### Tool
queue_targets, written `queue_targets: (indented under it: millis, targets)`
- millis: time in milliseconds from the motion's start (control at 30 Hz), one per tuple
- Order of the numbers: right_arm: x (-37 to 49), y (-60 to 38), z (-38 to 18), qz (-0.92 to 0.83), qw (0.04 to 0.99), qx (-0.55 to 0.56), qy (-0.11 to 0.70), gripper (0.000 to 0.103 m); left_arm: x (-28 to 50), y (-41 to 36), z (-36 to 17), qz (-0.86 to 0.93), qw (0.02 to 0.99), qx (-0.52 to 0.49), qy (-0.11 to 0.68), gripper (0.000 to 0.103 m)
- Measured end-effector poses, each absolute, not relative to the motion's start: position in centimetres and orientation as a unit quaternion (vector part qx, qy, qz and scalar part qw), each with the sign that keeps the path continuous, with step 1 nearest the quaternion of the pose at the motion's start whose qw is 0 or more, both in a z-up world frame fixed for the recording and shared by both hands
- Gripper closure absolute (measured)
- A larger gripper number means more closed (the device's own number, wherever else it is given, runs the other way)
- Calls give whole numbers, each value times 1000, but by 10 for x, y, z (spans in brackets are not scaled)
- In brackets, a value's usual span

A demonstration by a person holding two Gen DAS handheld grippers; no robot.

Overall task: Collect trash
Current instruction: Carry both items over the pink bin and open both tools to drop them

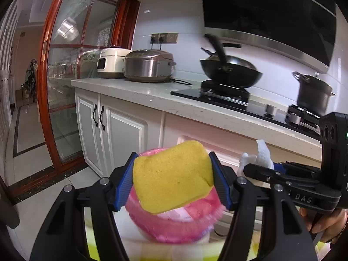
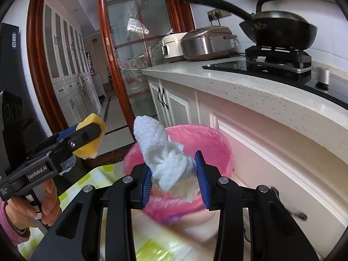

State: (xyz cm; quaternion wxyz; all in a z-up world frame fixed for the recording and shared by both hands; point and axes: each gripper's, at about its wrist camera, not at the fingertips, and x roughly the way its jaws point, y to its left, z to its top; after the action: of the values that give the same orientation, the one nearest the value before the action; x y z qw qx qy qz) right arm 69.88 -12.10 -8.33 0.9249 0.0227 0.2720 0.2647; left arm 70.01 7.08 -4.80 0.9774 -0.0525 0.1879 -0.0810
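In the left wrist view, the left tongs [image 1: 173, 179] are clamped on a yellow sponge [image 1: 171, 176], blue pads pressed against its two ends, and the sponge hangs directly over the pink-lined bin [image 1: 174, 224]. To the right of the bin, the right tongs [image 1: 258, 169] reach in from the side with a wad of white tissue [image 1: 263, 155] sticking up from their tips; a hand [image 1: 324, 224] grips their handle. In the right wrist view, the right tongs [image 2: 173, 174] are clamped on the crumpled white tissue [image 2: 163, 152], which is held above the near rim of the pink-lined bin [image 2: 208, 139]. Left of the bin, the left tongs [image 2: 87, 137] carry the sponge [image 2: 92, 130]. The stone surface [image 2: 250, 87] with a wok [image 2: 280, 30] rises behind the bin.
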Motion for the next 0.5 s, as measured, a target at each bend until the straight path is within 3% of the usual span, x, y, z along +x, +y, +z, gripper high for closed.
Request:
queue_targets:
  millis: [367, 433, 467, 500]
  targets:
    - [751, -111, -128, 263, 921, 29, 287, 64, 775, 84, -102, -71, 972, -48, 219, 37]
    - [754, -111, -132, 262, 921, 29, 289, 54, 779, 86, -109, -73, 971, -50, 222, 29]
    - [756, -111, -133, 262, 921, 30, 287, 43, 780, 86, -111, -73, 971, -49, 222, 26]
    - [755, -112, -134, 263, 921, 32, 285, 41, 779, 85, -112, -70, 972, -47, 220, 23]
